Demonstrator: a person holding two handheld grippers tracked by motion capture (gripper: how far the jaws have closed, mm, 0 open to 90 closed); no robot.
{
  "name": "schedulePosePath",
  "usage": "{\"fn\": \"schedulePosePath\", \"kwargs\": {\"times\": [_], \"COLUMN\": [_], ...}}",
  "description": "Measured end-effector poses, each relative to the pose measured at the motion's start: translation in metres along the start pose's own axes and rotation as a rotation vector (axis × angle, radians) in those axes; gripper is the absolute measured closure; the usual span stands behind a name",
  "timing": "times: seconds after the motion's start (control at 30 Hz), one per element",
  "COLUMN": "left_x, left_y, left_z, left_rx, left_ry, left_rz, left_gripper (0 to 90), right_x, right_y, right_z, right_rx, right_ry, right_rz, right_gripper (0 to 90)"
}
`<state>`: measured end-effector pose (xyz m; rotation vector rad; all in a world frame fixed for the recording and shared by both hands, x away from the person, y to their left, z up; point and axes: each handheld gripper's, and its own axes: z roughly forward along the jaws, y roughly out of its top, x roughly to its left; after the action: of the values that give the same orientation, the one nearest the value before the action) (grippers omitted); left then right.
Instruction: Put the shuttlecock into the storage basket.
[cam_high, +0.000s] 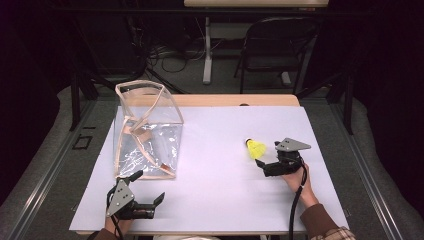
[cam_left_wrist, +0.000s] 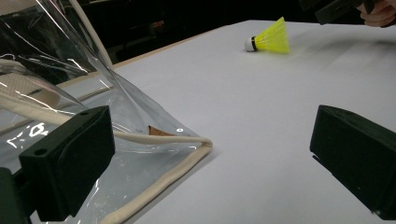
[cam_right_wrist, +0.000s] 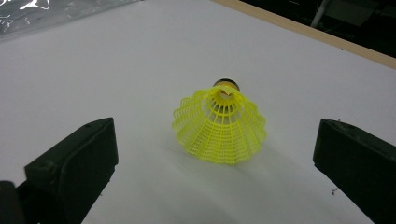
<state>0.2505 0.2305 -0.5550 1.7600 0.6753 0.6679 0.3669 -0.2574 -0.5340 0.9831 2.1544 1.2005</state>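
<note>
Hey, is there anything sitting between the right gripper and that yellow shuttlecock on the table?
Nothing visible. In the right gripper view the yellow shuttlecock lies on bare white table straight ahead of the right gripper, whose jaws stand wide open either side of it. The clear bag stands far off to the side.

1. Looks like a lab or recording workspace, dark around the lit table.
2. Wooden table covered by a white sheet (cam_high: 215, 150), framed by black metal rig posts (cam_high: 75, 95).
3. Tangled black cables (cam_high: 165, 52) on grey floor behind.
4. Black folding chair (cam_high: 272, 42), second table leg (cam_high: 207, 50) beyond.
</note>
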Motion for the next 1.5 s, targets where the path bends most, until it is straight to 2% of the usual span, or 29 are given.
{"fn": "schedulePosePath", "kwargs": {"times": [0.4, 0.63, 0.67, 0.73, 0.8, 0.83, 1.0, 1.27, 1.5], "left_x": [0.0, 0.0, 0.0, 0.0, 0.0, 0.0, 0.0, 0.0, 0.0], "left_y": [0.0, 0.0, 0.0, 0.0, 0.0, 0.0, 0.0, 0.0, 0.0], "left_z": [0.0, 0.0, 0.0, 0.0, 0.0, 0.0, 0.0, 0.0, 0.0], "left_rx": [-0.001, -0.001, -0.001, -0.001, -0.002, -0.001, -0.001, -0.001, -0.001], "left_ry": [-0.002, -0.002, -0.001, -0.002, -0.001, -0.002, -0.002, -0.001, -0.001], "left_rz": [0.003, 0.004, 0.003, 0.005, 0.004, 0.004, 0.004, 0.005, 0.006], "left_gripper": [0.0, 0.0, 0.0, 0.0, 0.0, 0.0, 0.0, 0.0, 0.0], "right_x": [-0.015, -0.023, -0.023, -0.024, -0.024, -0.025, -0.024, -0.023, -0.022], "right_y": [0.009, 0.01, 0.01, 0.008, 0.007, 0.007, 0.007, 0.007, 0.006], "right_z": [0.012, 0.019, 0.02, 0.024, 0.026, 0.027, 0.031, 0.036, 0.038], "right_rx": [0.025, 0.055, 0.072, 0.095, 0.098, 0.105, 0.12, 0.139, 0.145], "right_ry": [0.023, 0.013, 0.015, 0.011, 0.001, -0.002, -0.005, -0.014, -0.032], "right_rz": [0.002, 0.008, 0.0, -0.002, -0.002, -0.001, -0.009, -0.022, -0.002], "right_gripper": [7.5, 20.4, 22.5, 30.2, 32.3, 38.1, 50.6, 61.6, 69.1]}}
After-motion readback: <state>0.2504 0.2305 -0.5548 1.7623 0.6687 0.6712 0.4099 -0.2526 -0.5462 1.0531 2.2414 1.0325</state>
